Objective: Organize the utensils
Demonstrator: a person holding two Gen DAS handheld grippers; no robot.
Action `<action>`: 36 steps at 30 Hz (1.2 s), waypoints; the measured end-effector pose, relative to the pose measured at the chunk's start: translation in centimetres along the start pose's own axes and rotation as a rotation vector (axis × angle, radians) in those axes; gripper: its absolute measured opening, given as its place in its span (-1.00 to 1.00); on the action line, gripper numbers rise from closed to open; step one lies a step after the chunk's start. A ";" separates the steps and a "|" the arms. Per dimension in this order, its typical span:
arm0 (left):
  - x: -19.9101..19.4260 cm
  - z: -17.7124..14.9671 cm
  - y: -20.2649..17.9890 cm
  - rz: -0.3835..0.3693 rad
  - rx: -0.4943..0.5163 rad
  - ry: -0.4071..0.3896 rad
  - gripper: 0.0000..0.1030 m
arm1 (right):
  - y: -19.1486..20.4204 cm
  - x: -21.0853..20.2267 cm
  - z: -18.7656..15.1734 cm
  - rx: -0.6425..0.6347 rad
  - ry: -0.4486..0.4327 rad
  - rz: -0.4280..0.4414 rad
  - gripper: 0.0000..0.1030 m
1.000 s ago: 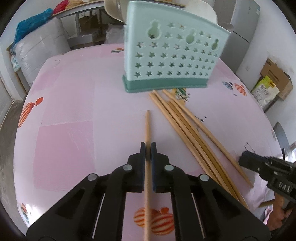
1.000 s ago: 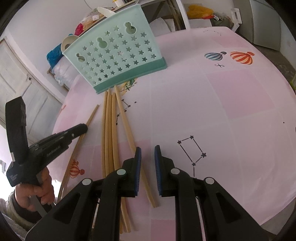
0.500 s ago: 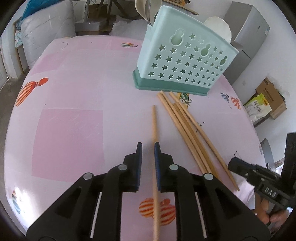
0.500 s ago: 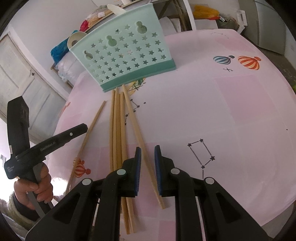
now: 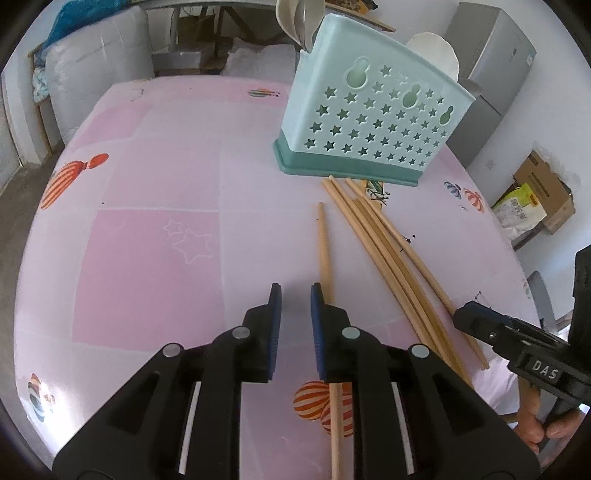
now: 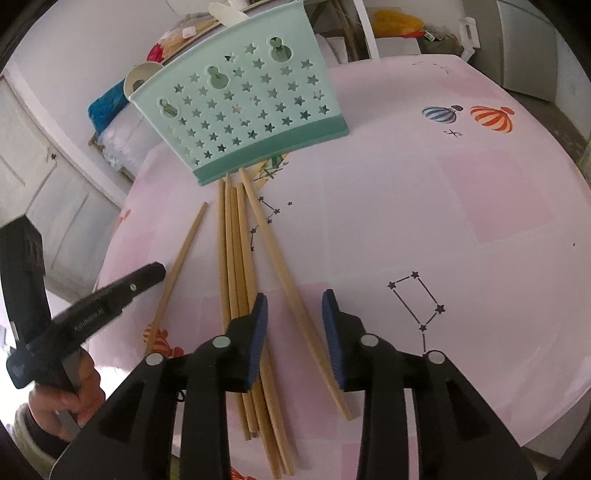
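A mint green utensil basket with star holes stands on the pink table; it also shows in the right wrist view. Several wooden chopsticks lie in a bundle before it, also in the right wrist view. One single chopstick lies apart to their left, seen too in the right wrist view. My left gripper is open and empty, just left of the single chopstick. My right gripper is open, its fingers astride the rightmost chopstick of the bundle.
White spoons or ladles stick out of the basket. The pink table has balloon prints. A grey fridge and cardboard boxes stand off the far right. White sacks lie beyond the far left edge.
My left gripper opened, let go of the single chopstick onto the table, and shifted left of it. My right gripper opened wider and moved over the rightmost chopstick.
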State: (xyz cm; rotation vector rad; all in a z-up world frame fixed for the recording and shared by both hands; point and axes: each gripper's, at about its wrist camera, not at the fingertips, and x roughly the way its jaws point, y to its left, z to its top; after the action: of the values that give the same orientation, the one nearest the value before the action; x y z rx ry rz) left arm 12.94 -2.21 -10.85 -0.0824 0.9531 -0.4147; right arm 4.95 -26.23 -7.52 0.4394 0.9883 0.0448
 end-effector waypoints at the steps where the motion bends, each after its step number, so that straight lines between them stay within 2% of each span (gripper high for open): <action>1: 0.0 -0.1 -0.1 0.005 0.001 -0.010 -0.72 | 0.0 0.0 0.0 0.009 -0.002 0.002 -0.30; 4: -0.1 -0.2 0.2 0.000 -0.048 -0.029 -0.72 | 0.1 0.0 0.1 0.023 -0.004 0.006 -0.24; 8: -0.2 0.0 0.6 0.012 -0.125 -0.014 -0.72 | -0.3 0.0 0.1 0.028 -0.025 0.041 -0.15; 11: -0.2 -0.1 0.3 0.040 -0.138 -0.014 -0.72 | -0.2 0.1 0.2 0.016 -0.028 0.061 -0.07; 16: 0.1 0.0 -0.3 0.087 -0.145 -0.028 -0.70 | 0.0 0.3 0.6 0.016 -0.015 0.088 -0.04; 22: 0.0 0.0 -0.4 0.095 -0.166 -0.020 -0.69 | 0.7 0.7 0.6 0.009 -0.003 0.115 -0.03; 24: -0.1 0.0 -0.3 0.085 -0.168 -0.014 -0.69 | 0.7 0.7 0.7 0.004 0.002 0.119 -0.03; 29: -0.2 0.1 0.4 0.050 -0.175 0.001 -0.69 | -0.6 0.8 1.3 0.020 0.054 0.205 -0.04; 34: -0.4 0.0 1.7 -0.043 -0.185 0.034 -0.67 | -2.3 1.3 2.4 0.058 0.157 0.310 -0.06; 36: -0.4 0.0 1.9 -0.092 -0.179 0.055 -0.59 | -2.5 1.4 2.8 0.056 0.181 0.300 -0.07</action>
State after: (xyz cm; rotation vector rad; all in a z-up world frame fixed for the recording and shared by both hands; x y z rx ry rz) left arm 13.35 -0.28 -11.03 -0.2792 1.0420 -0.4173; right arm 7.65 -29.11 -8.25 0.6410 1.0963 0.3331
